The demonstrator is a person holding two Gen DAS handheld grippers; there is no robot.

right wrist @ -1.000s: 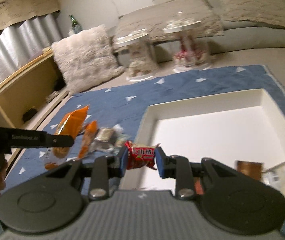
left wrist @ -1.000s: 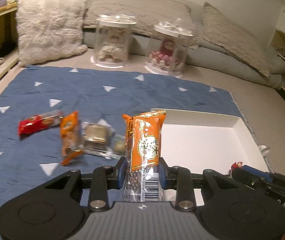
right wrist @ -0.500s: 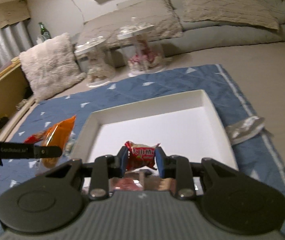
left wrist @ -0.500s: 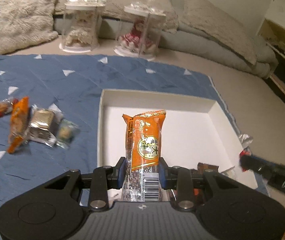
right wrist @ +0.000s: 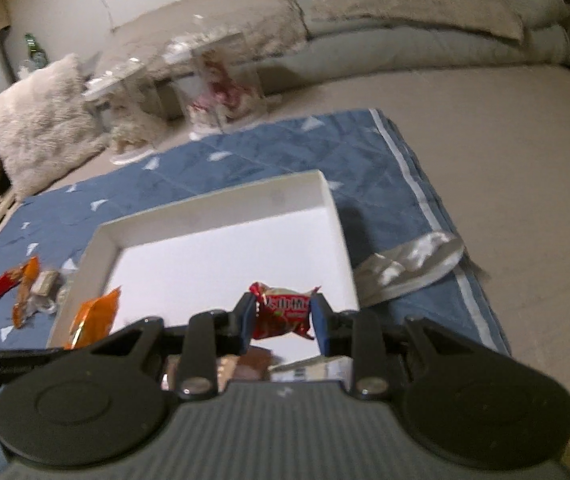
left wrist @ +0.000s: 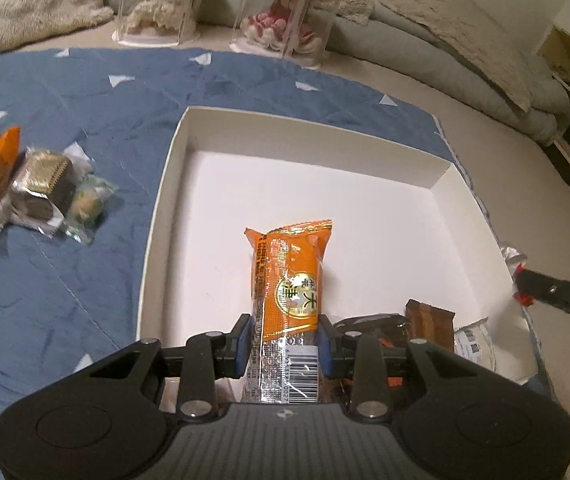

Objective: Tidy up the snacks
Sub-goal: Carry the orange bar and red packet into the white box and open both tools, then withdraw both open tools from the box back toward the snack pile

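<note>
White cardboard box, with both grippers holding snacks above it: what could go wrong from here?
1. The left gripper pinches the tall orange snack packet at its lower end only; released like this, it may topple onto the brown-wrapped snacks already in the white cardboard box.
2. The right gripper holds the small red candy wrapper close to the orange packet; the two could collide.

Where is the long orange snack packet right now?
In the left wrist view the long orange snack packet stands centre frame, clamped in the left claw over the white box, with packed snacks near its right.
</note>
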